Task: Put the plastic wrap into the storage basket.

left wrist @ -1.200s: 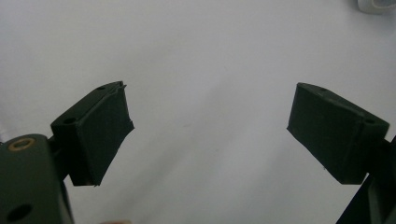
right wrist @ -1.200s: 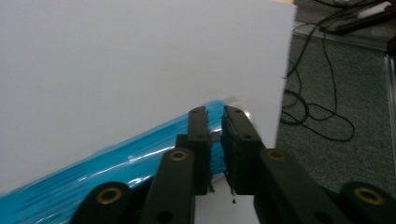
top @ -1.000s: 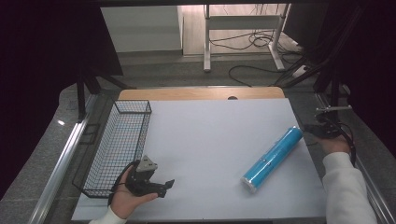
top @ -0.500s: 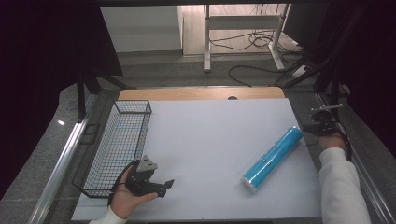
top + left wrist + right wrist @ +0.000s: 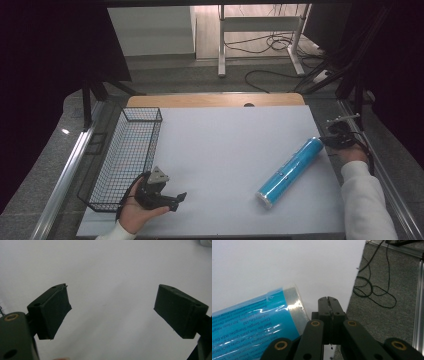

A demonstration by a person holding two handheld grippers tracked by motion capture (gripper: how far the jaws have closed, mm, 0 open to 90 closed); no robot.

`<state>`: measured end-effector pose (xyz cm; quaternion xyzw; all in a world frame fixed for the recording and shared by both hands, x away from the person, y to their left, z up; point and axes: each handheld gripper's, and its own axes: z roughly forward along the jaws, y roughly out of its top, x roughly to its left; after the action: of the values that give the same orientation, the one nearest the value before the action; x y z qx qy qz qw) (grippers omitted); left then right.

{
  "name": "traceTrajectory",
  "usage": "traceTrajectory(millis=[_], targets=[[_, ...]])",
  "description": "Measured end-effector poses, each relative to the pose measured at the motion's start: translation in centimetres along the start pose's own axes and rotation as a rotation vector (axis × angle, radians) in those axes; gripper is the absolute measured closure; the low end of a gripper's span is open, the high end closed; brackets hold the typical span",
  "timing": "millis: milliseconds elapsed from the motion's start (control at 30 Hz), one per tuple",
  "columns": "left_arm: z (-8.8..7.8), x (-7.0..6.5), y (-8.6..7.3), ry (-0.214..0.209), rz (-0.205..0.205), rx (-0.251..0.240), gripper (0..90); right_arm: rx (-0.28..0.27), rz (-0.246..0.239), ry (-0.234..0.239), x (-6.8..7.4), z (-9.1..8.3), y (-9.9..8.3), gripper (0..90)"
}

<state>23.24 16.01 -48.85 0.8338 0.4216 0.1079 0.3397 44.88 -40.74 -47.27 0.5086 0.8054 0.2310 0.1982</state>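
Lying diagonally on the white worktop [image 5: 225, 150], the blue tube [image 5: 290, 172] has its far end just beside the right tongs [image 5: 327, 140], jaws pressed together, empty. Left tongs [image 5: 179, 199] gape wide near the basket [image 5: 131, 150].

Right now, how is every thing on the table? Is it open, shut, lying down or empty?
Blue roll: lying on its side on the white table, slanted, still in shiny wrap.
Wire basket: upright at the table's left edge, empty.
Left gripper: jaws wide open, nothing between them.
Right gripper: jaws shut, pressed together, beside the roll's end, holding nothing.
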Motion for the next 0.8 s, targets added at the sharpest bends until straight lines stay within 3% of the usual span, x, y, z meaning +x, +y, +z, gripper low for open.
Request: traceTrajectory(millis=[100,233,567,633,800], targets=[[0.1,0.0,0.1,-0.002,0.003,0.004,12.4,0.013,-0.012,-0.010,1.1,-0.2,0.0,90.0],[0.2,0.0,0.1,0.002,0.006,0.006,12.4,0.026,-0.041,0.011,3.0,-0.8,-0.3,90.0],[0.2,-0.1,0.2,0.001,0.000,0.007,12.4,0.041,-0.053,0.024,6.1,-1.7,-1.1,90.0],[0.2,-0.1,0.2,0.001,-0.002,0.005,12.4,0.051,-0.073,0.024,7.3,-1.9,-1.1,90.0],[0.2,-0.2,0.2,0.000,0.002,0.004,12.4,0.065,-0.103,0.013,8.8,-2.2,-1.1,90.0]])
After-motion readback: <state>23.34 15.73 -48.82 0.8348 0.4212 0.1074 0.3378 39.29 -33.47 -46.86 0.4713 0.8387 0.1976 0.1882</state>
